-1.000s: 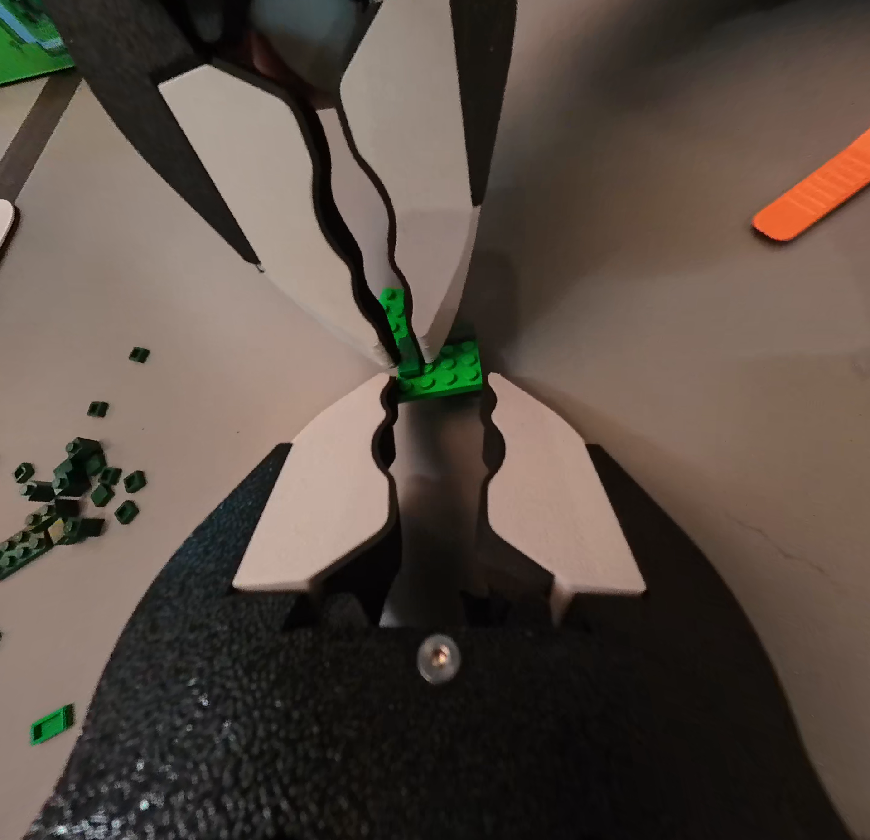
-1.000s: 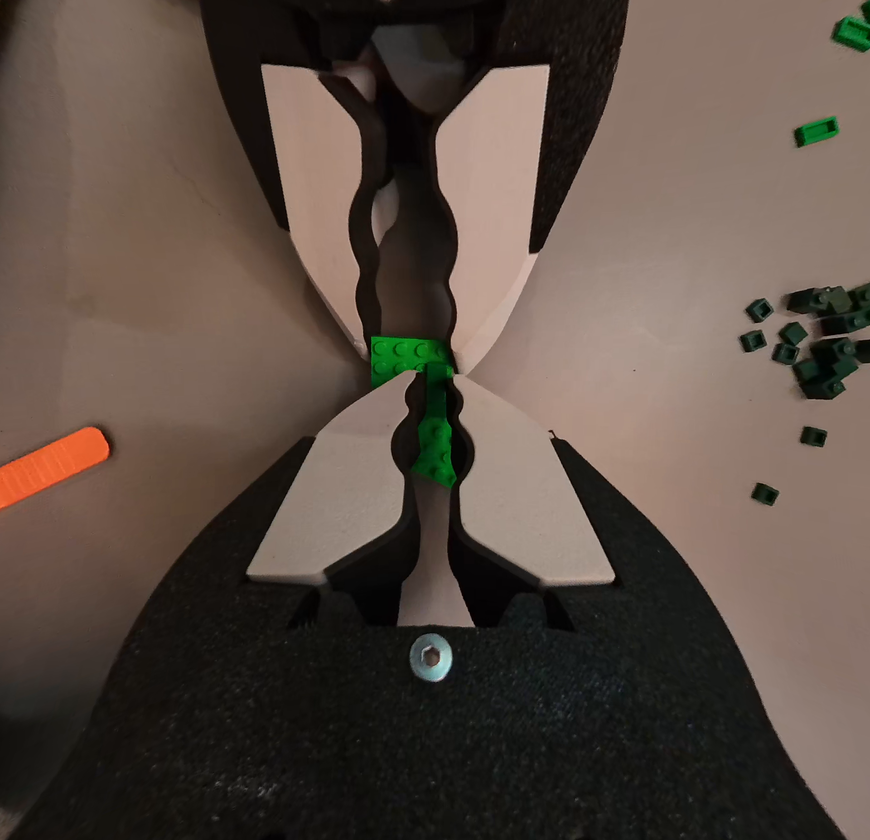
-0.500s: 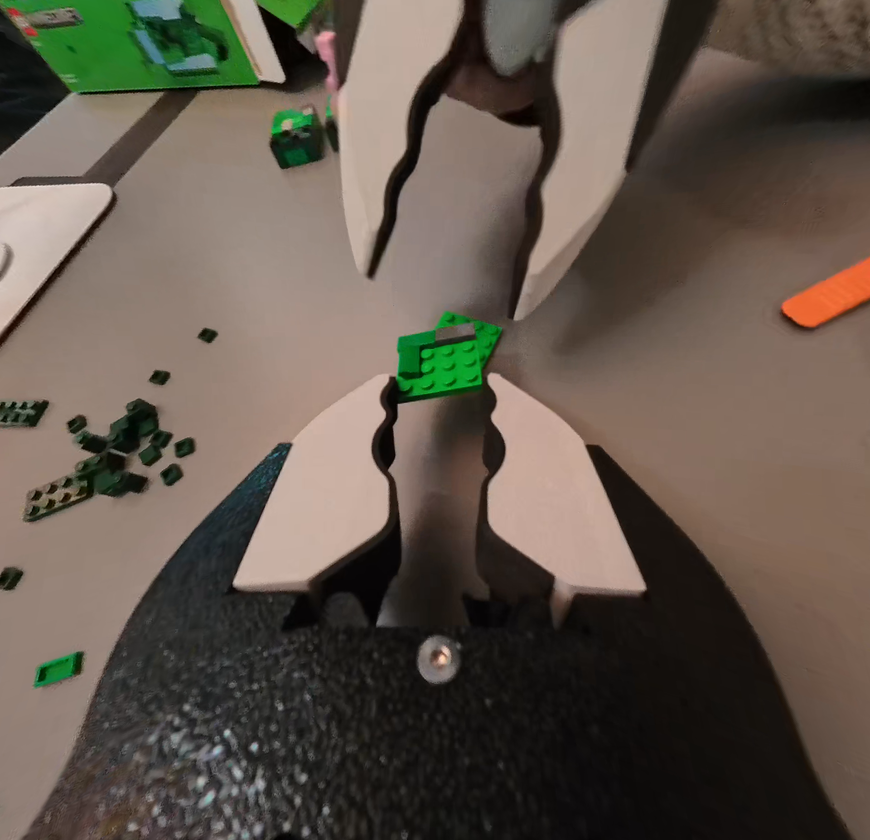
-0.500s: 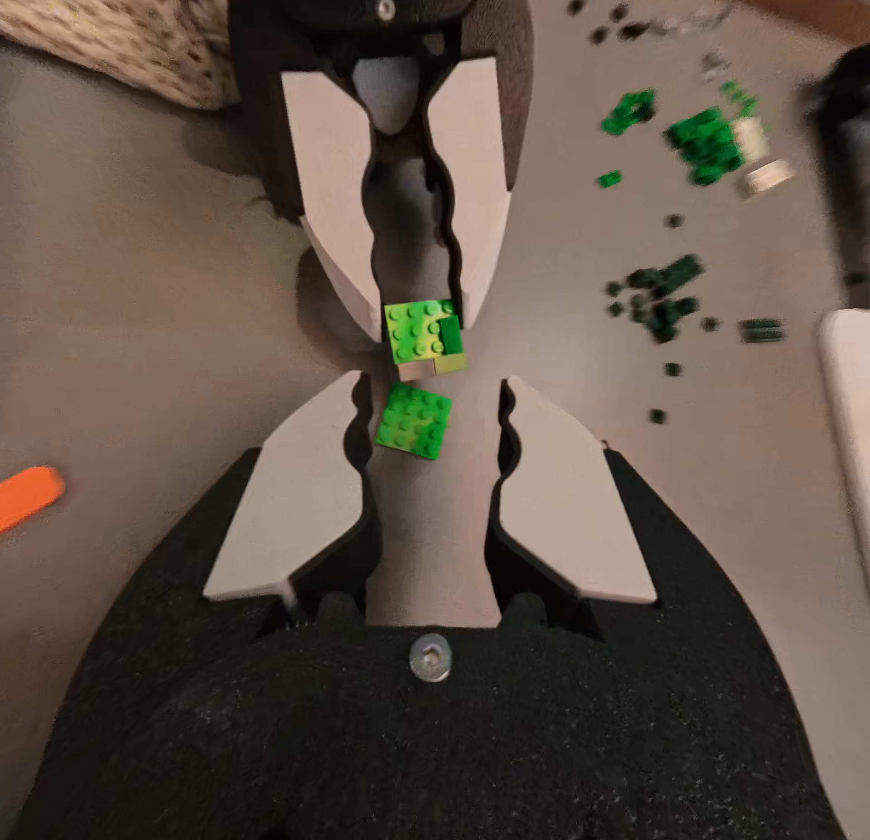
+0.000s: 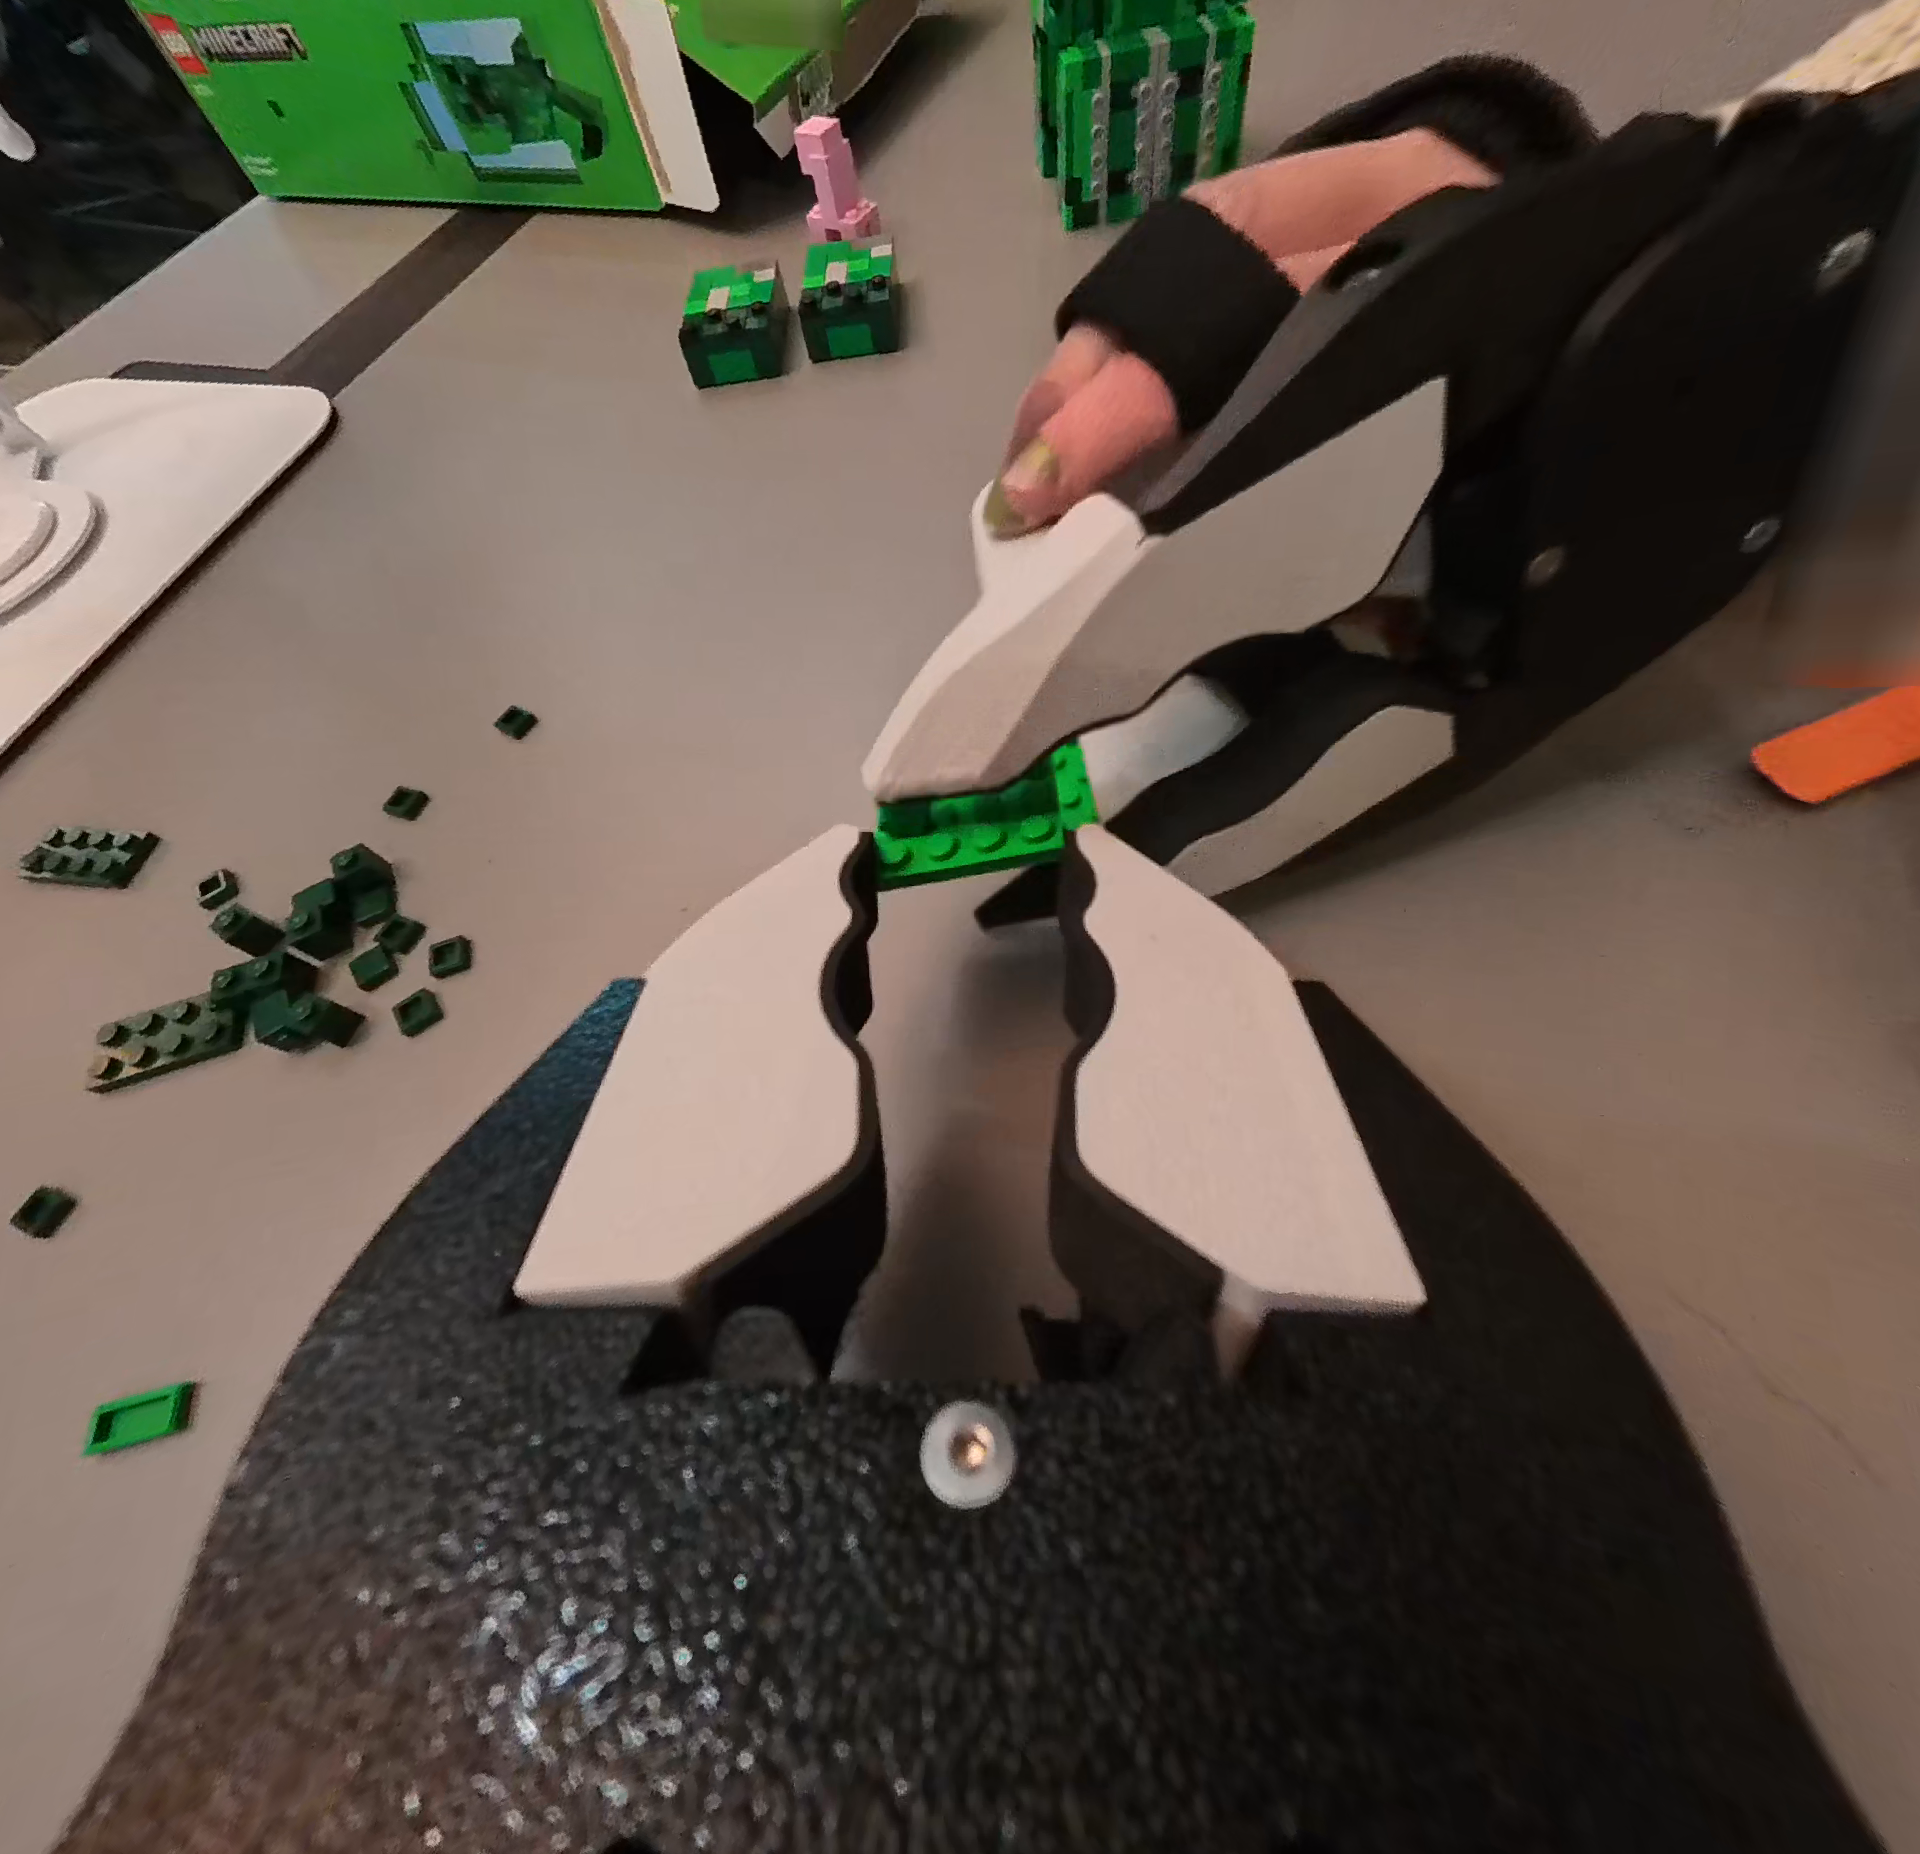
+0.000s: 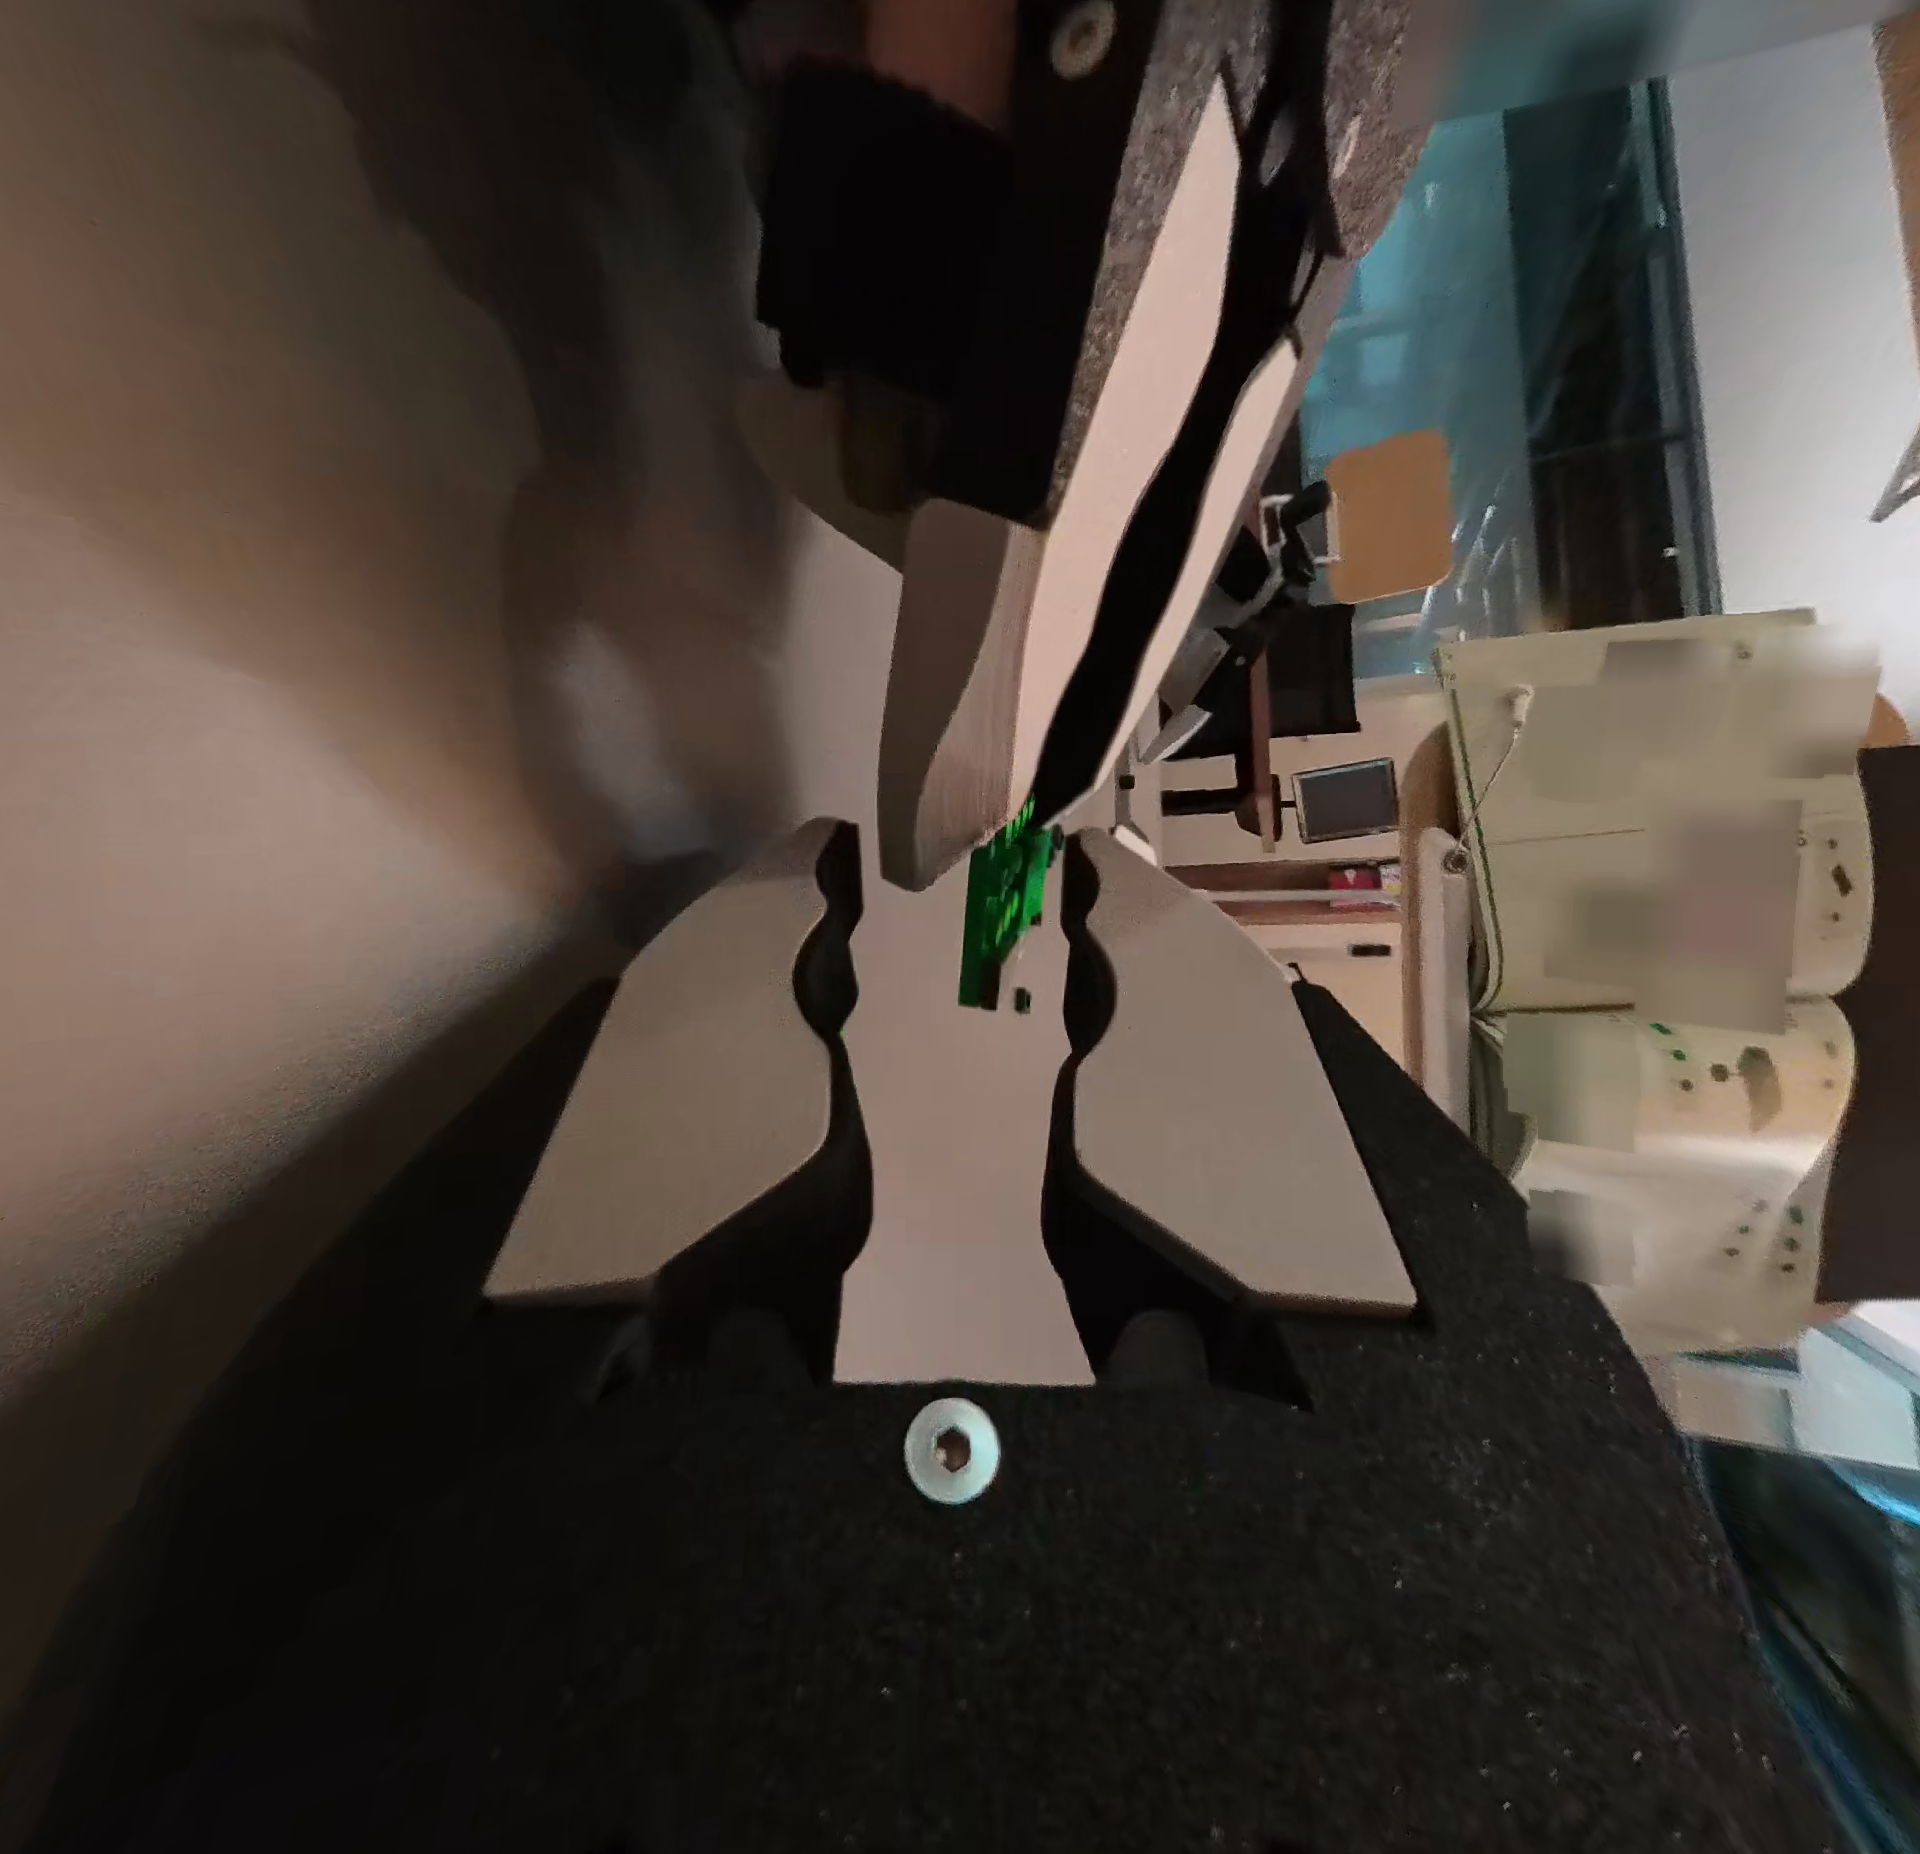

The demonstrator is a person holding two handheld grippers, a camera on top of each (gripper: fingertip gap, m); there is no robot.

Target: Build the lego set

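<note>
My left gripper (image 5: 971, 848) is shut on the side edges of a bright green studded plate stack (image 5: 966, 843) and holds it just above the grey table. My right gripper (image 6: 961, 848) comes in from the right, rolled on its side. Its upper finger (image 5: 1039, 641) rests on top of the plate and its lower finger reaches underneath. In the right wrist view the plate (image 6: 997, 911) is nearly edge-on beside one finger. The jaws stand part open, with a gap on the other side. The left gripper's fingers (image 6: 956, 713) come down from the top of that view.
A pile of dark green pieces (image 5: 301, 963) and a green tile (image 5: 140, 1418) lie at the left. A white board (image 5: 156, 485), a green box (image 5: 416, 90), two small green cubes (image 5: 732, 324), a pink figure (image 5: 836, 178) and a tall green build (image 5: 1143, 90) stand farther back. An orange separator tool (image 5: 1849, 755) lies at the right.
The right gripper let go of its green plate, opened, then rolled sideways and came in from the right, its jaws narrowing over and under the plate. The left gripper kept its hold.
</note>
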